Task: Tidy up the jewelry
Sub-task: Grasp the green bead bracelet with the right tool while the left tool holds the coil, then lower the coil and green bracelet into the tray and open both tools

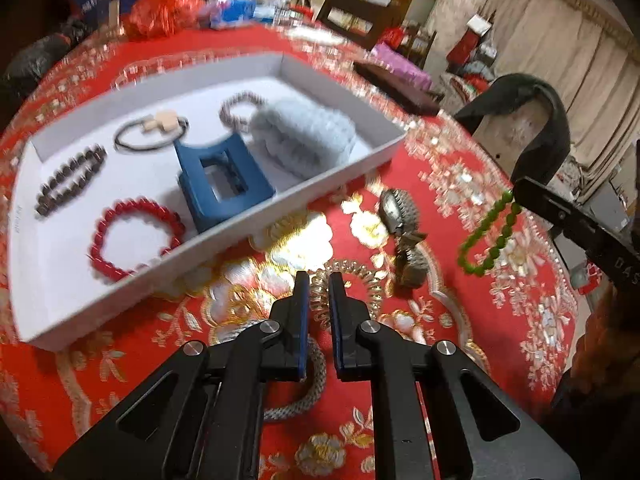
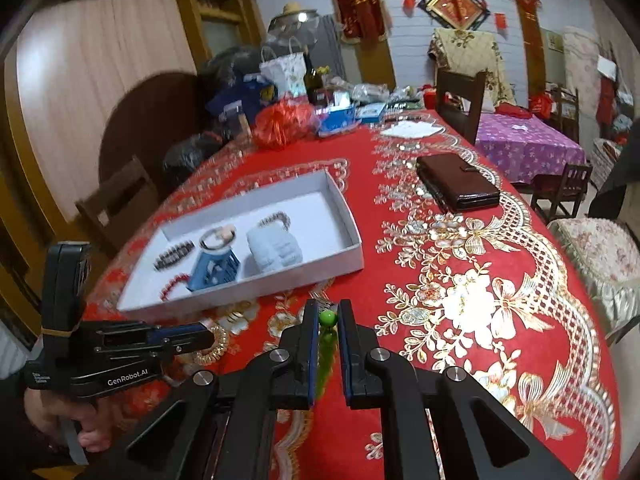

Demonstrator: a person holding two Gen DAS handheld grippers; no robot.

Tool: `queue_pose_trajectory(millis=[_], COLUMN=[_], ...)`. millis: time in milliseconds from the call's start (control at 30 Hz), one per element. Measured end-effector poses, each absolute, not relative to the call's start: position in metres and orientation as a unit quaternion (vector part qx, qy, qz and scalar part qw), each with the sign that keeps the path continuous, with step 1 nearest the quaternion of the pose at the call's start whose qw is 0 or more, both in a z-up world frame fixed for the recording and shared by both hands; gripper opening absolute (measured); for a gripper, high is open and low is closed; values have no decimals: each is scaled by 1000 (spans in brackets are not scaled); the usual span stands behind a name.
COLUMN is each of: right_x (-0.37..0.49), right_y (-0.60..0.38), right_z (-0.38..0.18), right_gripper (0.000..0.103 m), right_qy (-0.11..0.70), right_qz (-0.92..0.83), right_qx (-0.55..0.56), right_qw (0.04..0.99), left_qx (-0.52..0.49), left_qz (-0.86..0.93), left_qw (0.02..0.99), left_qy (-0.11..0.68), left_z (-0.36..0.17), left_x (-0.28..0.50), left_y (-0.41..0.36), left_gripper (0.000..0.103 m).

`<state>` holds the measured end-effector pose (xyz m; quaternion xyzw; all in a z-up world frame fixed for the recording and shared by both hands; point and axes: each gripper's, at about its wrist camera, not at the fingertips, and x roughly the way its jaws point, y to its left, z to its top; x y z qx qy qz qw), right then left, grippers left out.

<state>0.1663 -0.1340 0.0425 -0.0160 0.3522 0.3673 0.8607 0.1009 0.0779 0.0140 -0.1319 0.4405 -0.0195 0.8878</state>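
A white tray (image 1: pixel 340 178) on the red tablecloth holds a red bead bracelet (image 1: pixel 134 238), a dark bead bracelet (image 1: pixel 68 188), a black hair tie with a beige charm (image 1: pixel 150 134), a blue claw clip (image 1: pixel 222 180), a grey fluffy clip (image 1: pixel 304 138) and a small beaded loop (image 1: pixel 240 110). My left gripper (image 1: pixel 318 280) is shut on a clear coil hair tie (image 1: pixel 352 292) lying on the cloth. My right gripper (image 2: pixel 326 312) is shut on a green bead bracelet (image 2: pixel 327 318), which hangs above the table in the left wrist view (image 1: pixel 490 234). A wristwatch (image 1: pixel 400 224) and a grey rope loop (image 1: pixel 296 392) lie on the cloth.
A brown wallet (image 2: pixel 456 186) lies further along the table. Bags, boxes and a red mesh bundle (image 2: pixel 282 120) crowd the far end. Wooden chairs stand around the table, and the tray also shows in the right wrist view (image 2: pixel 344 258).
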Motion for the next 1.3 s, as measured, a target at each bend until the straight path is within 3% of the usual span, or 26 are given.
queue_pose_trajectory(millis=[300,1300], right_x=[152,133], right_y=[-143,-129], right_z=[48,62], right_gripper=[8,8], right_qy=[353,325], right_qz=[354,327], right_qx=[-4,-28], right_qw=[866,887], left_qx=[-121,-87], left_qz=[-27,77], left_qw=[908,915], left_qy=[399,387], left_z=[57,81], left_x=[75,30], left_y=[73,65], left_gripper=[8,8])
